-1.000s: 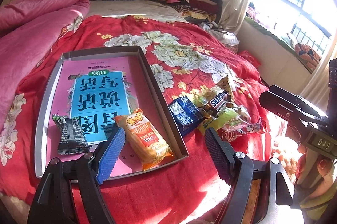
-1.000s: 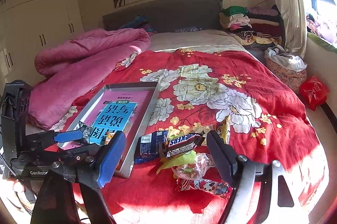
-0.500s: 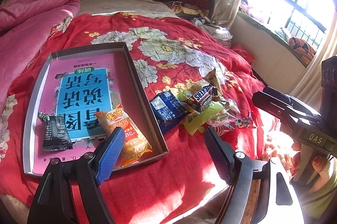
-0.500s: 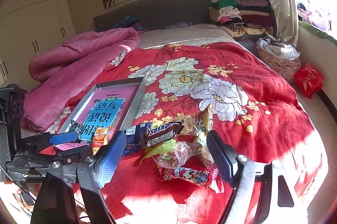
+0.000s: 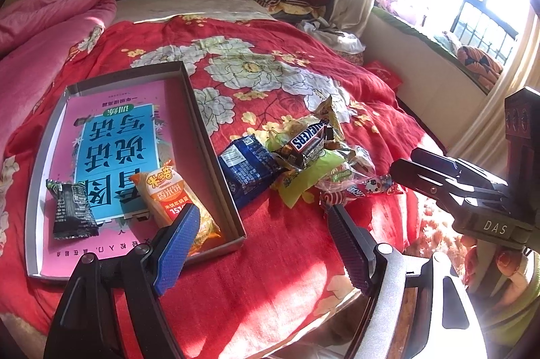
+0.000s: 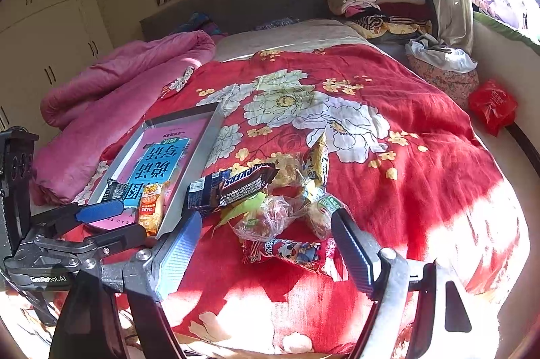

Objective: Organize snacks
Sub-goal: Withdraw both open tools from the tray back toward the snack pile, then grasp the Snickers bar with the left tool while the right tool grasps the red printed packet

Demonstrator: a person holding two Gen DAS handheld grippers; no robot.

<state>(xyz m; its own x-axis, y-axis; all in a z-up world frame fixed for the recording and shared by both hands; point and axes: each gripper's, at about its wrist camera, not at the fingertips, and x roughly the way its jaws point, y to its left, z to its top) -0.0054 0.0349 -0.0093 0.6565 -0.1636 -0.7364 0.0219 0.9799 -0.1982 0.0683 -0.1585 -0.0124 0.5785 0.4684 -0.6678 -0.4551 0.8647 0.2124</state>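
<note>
From the foot of the bed, I hold both tools over the red flowered bedspread [image 6: 405,129], each with its fingers apart and nothing between them. My left gripper [image 5: 260,244] hangs above the near corner of the shallow grey tray [image 5: 202,136]; my right gripper [image 6: 266,251] sits over the loose heap, with the red cartoon-printed packet [image 6: 290,252] lying nearest, just ahead of its fingers.

Two snacks already lie in the tray, at about 7 o'clock on the left view: an orange rice-cracker packet [image 5: 172,197] and, left of it, a small black packet [image 5: 72,210], both on a pink and blue book cover [image 5: 114,149] lining the bottom.

The rest waits outside, just off the tray's right wall: a dark blue packet [image 5: 248,168] touching that wall, a chocolate bar [image 6: 243,185] resting across it, a green wrapper [image 5: 307,176], clear-wrapped pastries [image 6: 266,217] and a yellow packet [image 6: 315,163] standing at the heap's far edge. They overlap closely.

I judge the sorting barely begun, with this moment an approach to the next pick. The next move calls for choosing one item clear of its neighbours, lowering the fingers around it alone, then carrying it leftward into the tray.

Beyond, at 12 o'clock, a pink quilt [image 6: 128,79] is bunched against the headboard [image 6: 236,1], folded clothes [image 6: 378,1] stacked beside it.
</note>
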